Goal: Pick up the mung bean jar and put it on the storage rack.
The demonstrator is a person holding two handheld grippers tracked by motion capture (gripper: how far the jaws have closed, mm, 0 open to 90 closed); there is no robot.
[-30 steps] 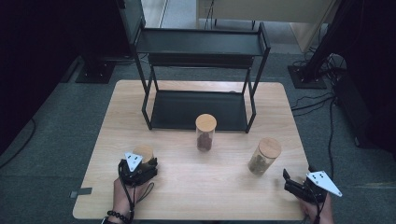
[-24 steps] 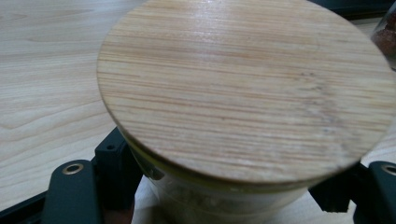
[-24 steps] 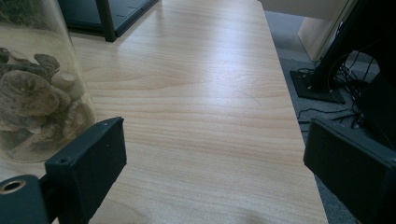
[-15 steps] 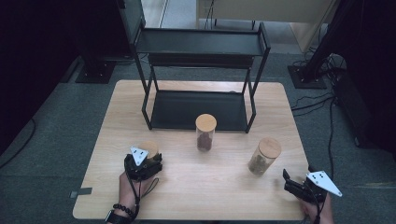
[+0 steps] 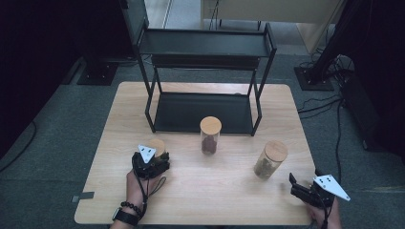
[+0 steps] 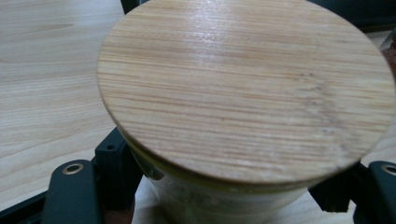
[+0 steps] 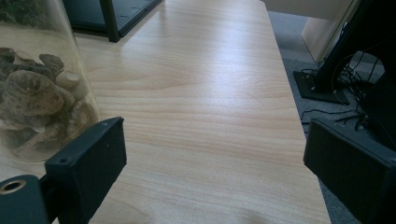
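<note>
Over on the near left of the desk (image 5: 191, 200), the left tool (image 5: 154, 164) is clamped on a glass jar (image 5: 157, 149) with a round bamboo lid (image 6: 247, 88). From the high view you mostly just catch the lid poking out past the grey three-cornered plate, with the person's left hand (image 5: 136, 186) and a beaded bracelet (image 5: 131, 208) coming in from the bottom edge. From the left gripper view the lid is right up in the lens, and the black jaws sit on either side of the glass just under it, pressed against the body of the jar. Whether the jar's base is on the wood or off it, I can't tell.

The right tool (image 5: 298, 188) sits at the near right corner of the desk with its jaws spread apart and nothing between them. In the right gripper view there's just bare wood between the two black pads, and a second jar (image 5: 270, 160) full of brownish chunks stands just beyond its left jaw, close but not touching.

A third jar (image 5: 210, 136) with dark stuff inside stands mid-desk, right in front of the black two-tier rack (image 5: 205, 45) at the back.
</note>
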